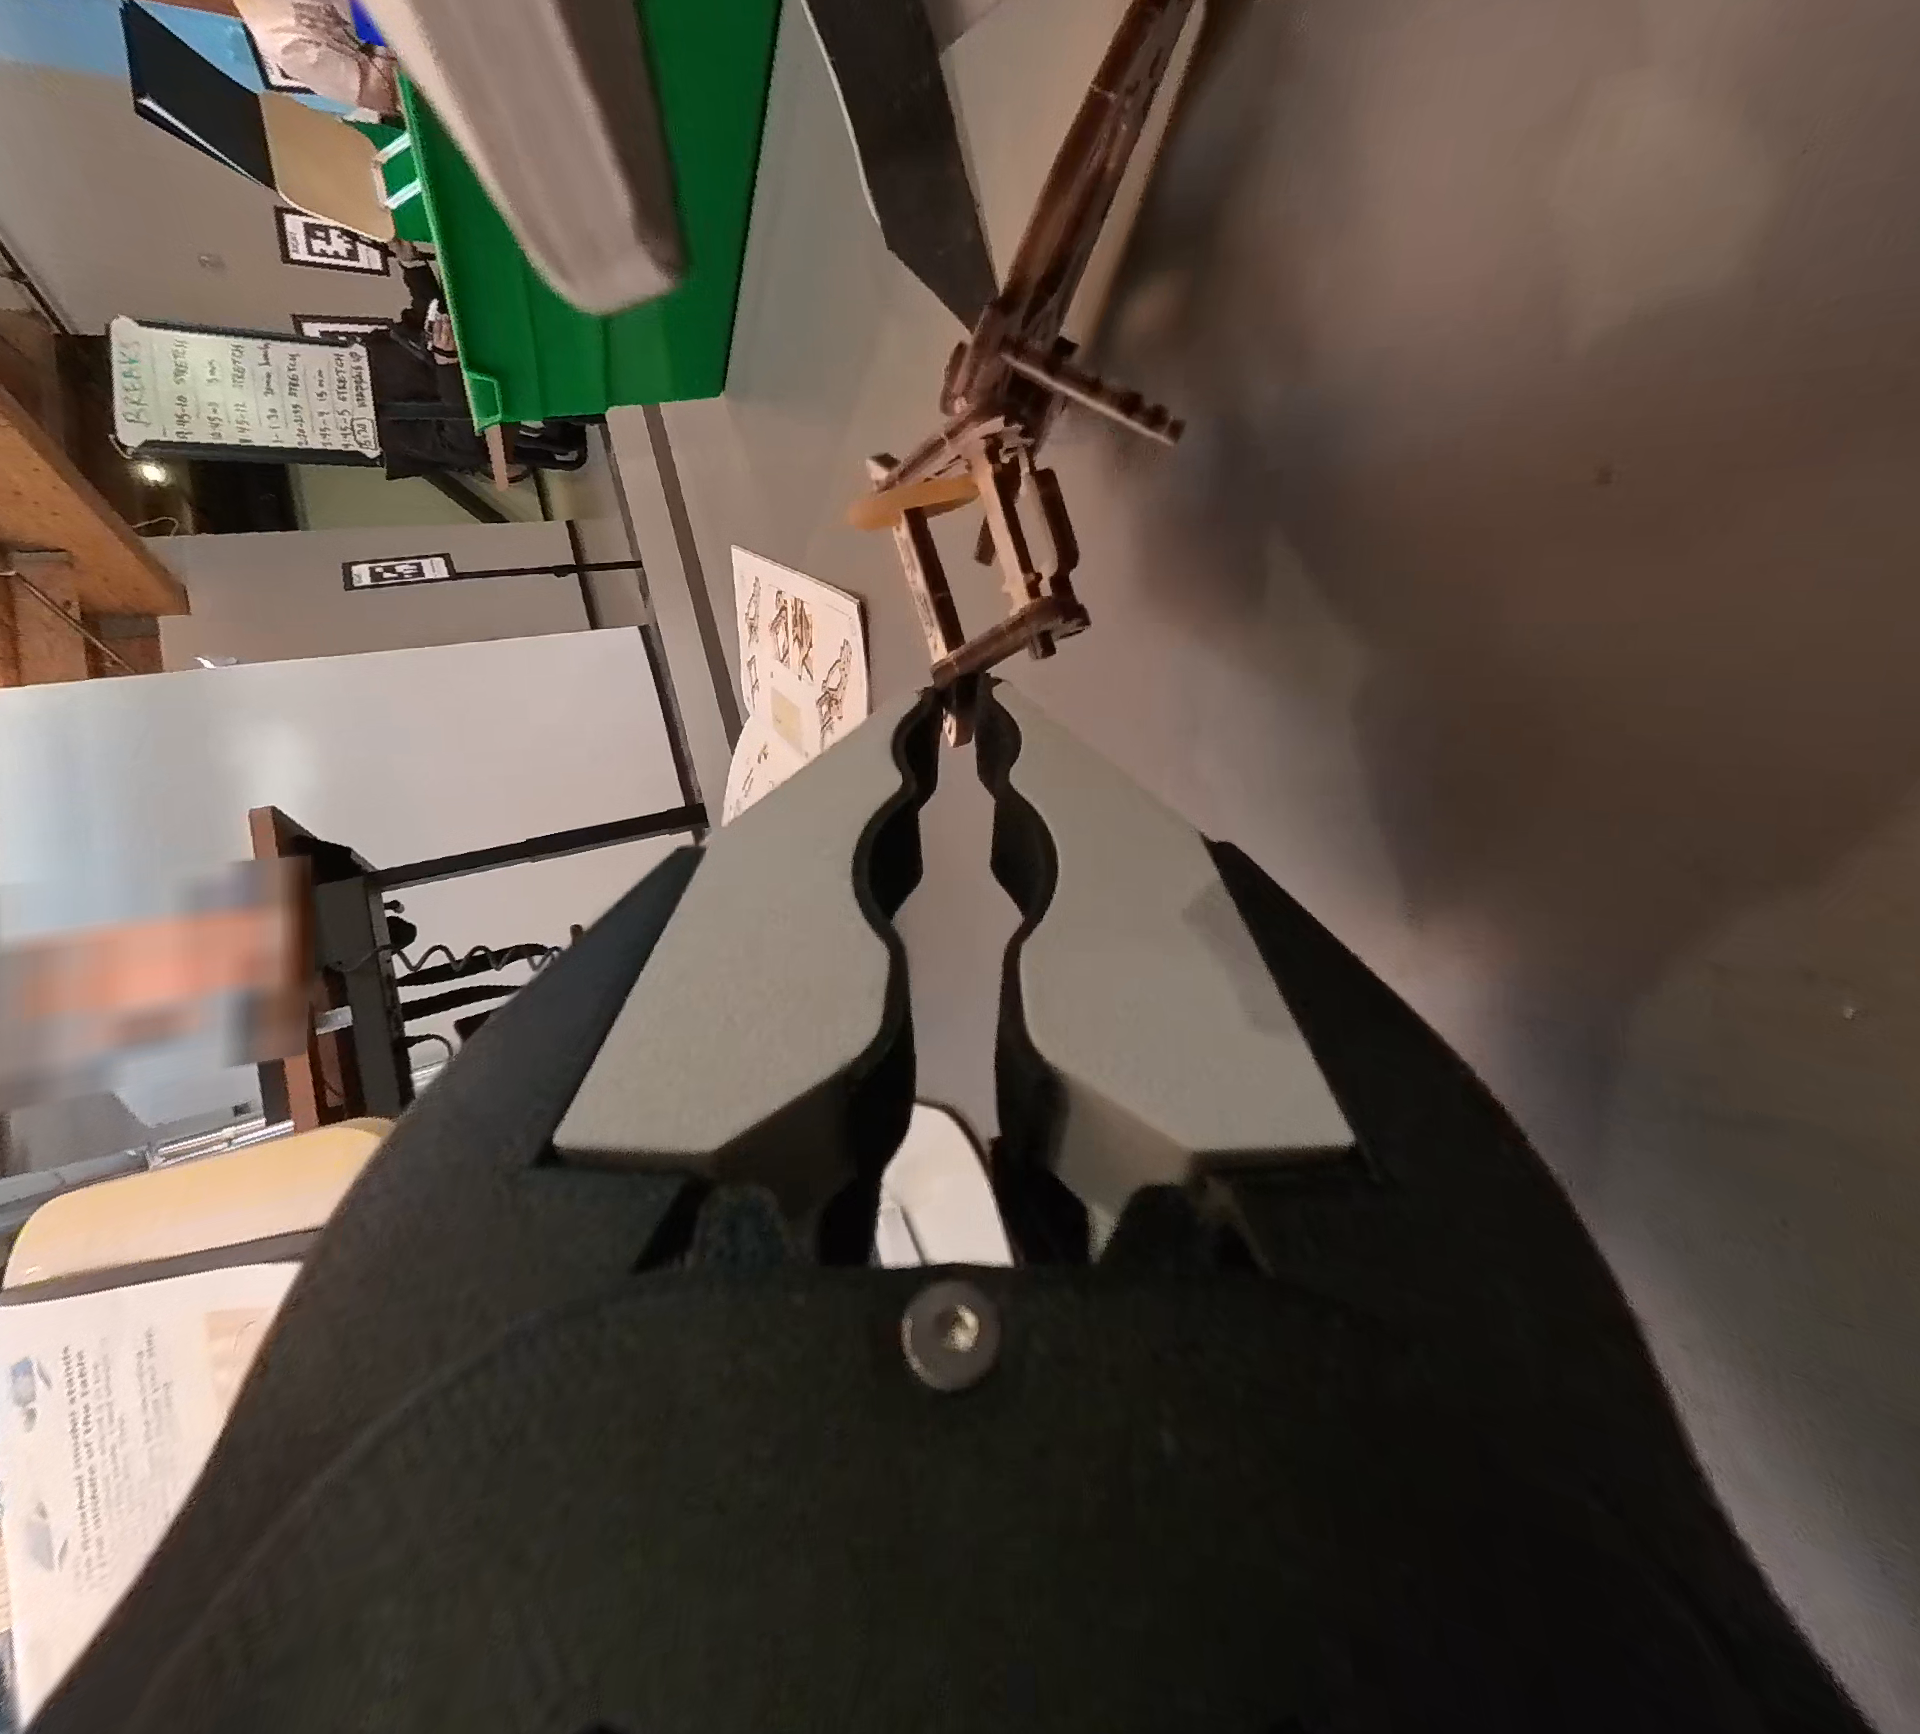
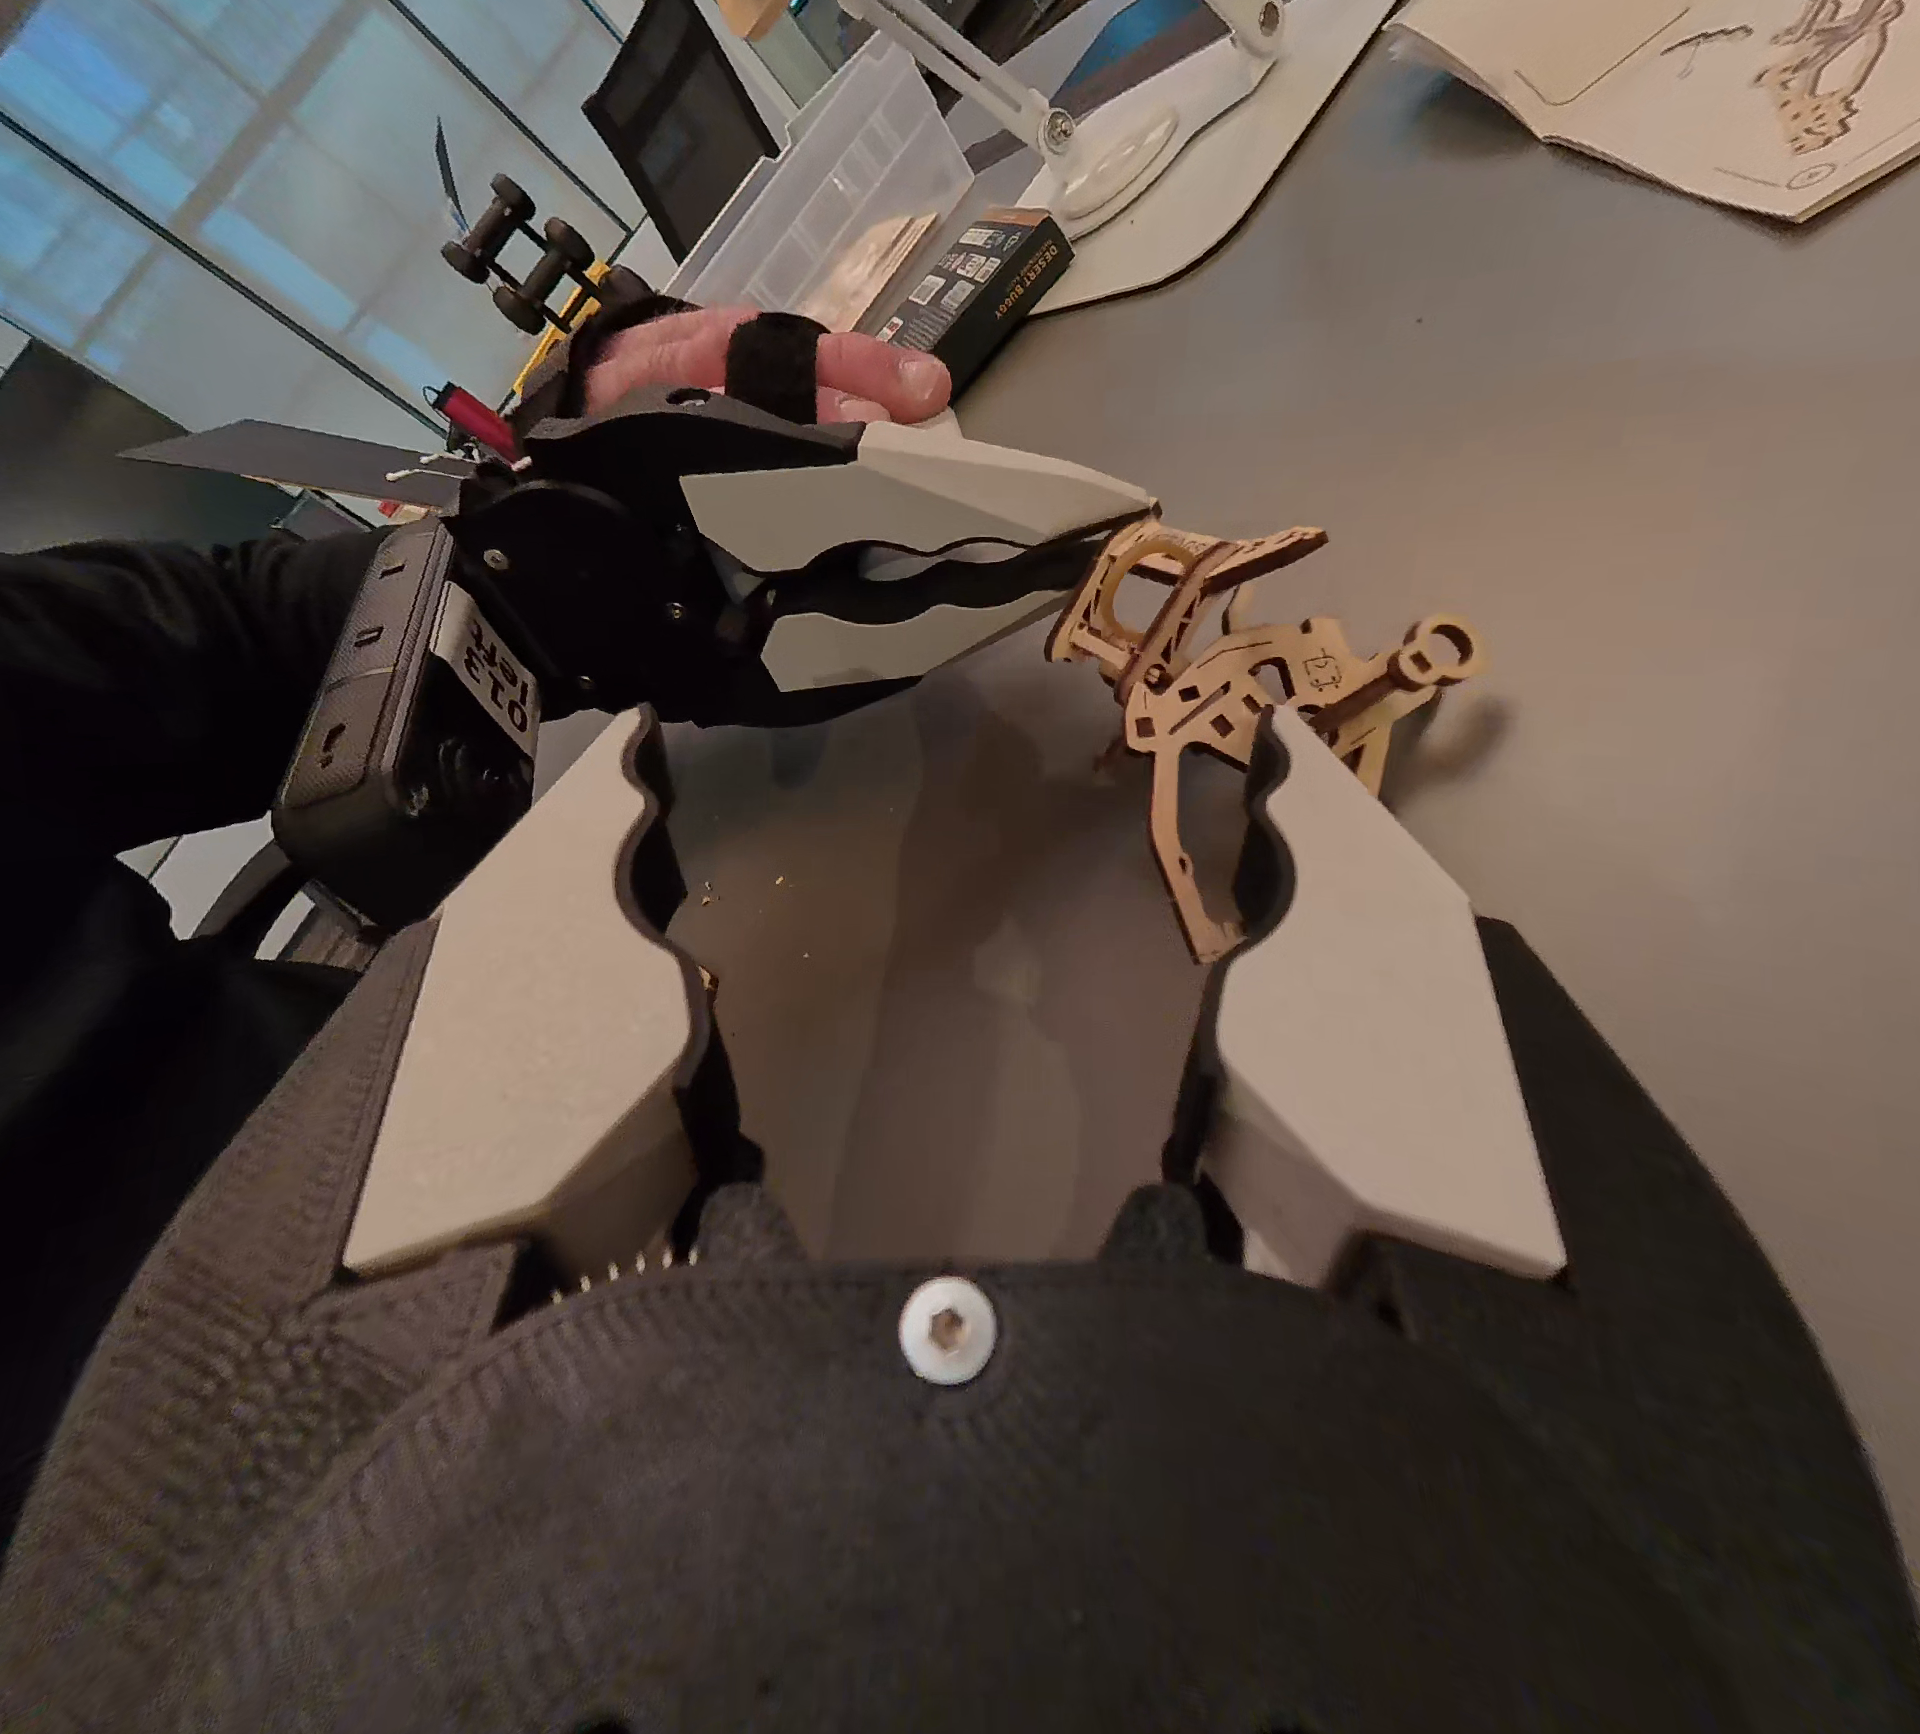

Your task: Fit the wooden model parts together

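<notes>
The left gripper [image 2: 1127, 557] pinches the pale laser-cut wooden model frame [image 2: 1236, 687] upright on the grey table [image 2: 1558, 458]. The right gripper [image 2: 956, 785], jaws spread, should close squarely on the frame's near leg without twisting.

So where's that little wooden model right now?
The wooden model stands on the grey table: in the right wrist view it is centre-right, its near end pinched in the left claw, just ahead of the open right claw.
</notes>
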The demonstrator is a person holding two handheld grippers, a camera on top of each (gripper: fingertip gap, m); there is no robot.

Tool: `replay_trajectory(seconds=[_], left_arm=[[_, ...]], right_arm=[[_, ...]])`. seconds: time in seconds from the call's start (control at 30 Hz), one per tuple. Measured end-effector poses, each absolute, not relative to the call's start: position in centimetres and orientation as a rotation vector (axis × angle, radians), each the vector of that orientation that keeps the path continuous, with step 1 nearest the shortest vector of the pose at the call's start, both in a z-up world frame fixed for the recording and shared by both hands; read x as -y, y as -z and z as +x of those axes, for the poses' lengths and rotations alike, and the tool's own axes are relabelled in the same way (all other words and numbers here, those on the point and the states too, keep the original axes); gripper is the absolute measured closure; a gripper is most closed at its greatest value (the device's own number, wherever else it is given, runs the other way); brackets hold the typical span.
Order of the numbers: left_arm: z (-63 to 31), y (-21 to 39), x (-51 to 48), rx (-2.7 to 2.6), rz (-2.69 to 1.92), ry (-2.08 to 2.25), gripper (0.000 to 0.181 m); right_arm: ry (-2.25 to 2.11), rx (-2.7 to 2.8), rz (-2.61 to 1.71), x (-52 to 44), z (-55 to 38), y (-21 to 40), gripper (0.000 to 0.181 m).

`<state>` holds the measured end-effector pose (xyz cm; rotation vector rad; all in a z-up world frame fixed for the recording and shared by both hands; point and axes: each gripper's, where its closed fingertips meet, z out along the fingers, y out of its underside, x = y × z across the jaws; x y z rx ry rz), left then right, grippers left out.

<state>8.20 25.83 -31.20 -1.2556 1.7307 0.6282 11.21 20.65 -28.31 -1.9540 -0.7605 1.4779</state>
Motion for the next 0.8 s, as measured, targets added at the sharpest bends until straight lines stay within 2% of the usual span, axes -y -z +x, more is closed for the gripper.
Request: replay_trajectory(seconds=[0.3, 0.37, 0.5, 0.73, 0.8], left_arm=[[7.5, 33.3, -24.7, -1.767, -1.372, -0.565, 0.176], [7.2, 33.5, -24.2, -1.768, -1.429, -0.497, 0.168], [6.3, 33.3, -23.6, -1.723, -1.682, -0.253, 0.154], [8.6, 29.8, -23.1, -1.566, -2.084, 0.324, 0.144], [9.4, 30.1, -23.8, -1.592, -2.101, 0.323, 0.153]], right_arm=[[-1.455, 0.775, -1.958, -20.6, 12.1, 28.5, 0.079], [-1.457, 0.762, -1.950, -20.7, 12.5, 28.4, 0.080], [-1.488, 0.739, -1.927, -20.7, 12.9, 28.0, 0.081], [-1.535, 0.709, -1.908, -20.9, 13.1, 27.7, 0.084], [-1.536, 0.710, -1.907, -20.9, 13.1, 27.7, 0.085]])
